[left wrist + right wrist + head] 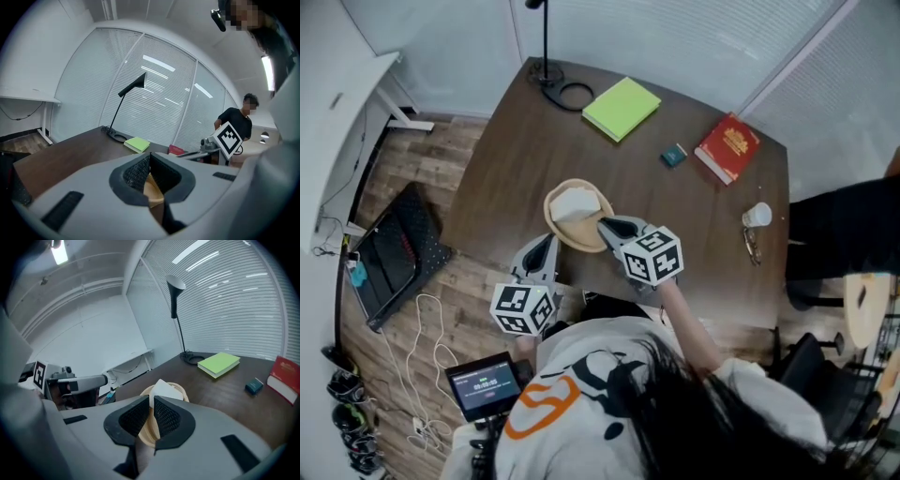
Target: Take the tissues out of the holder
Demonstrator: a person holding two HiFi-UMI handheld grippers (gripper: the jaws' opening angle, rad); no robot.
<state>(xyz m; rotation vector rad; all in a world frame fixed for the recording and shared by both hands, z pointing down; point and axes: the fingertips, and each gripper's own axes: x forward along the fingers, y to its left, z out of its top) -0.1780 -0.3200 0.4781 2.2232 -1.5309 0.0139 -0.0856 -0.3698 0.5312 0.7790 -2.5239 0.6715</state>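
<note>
A round wooden holder [581, 183] with white tissues [574, 202] lies near the dark table's front edge. My right gripper [604, 223] reaches in from the right, its jaws shut on the edge of a tissue. In the right gripper view that tissue [163, 387] sticks up just past the right gripper [152, 398], with the holder's rim [183, 392] behind it. My left gripper [550, 240] sits at the holder's near-left rim. In the left gripper view the left gripper [150, 157] is shut, with the tan holder [152, 187] wedged between its pads.
Farther back on the table are a green notebook [622, 107], a red book [727, 147], a small teal box [674, 155] and a lamp base [548, 73]. A white cup [757, 216] and glasses [752, 246] lie at the right. Another person [236, 123] stands beyond the table.
</note>
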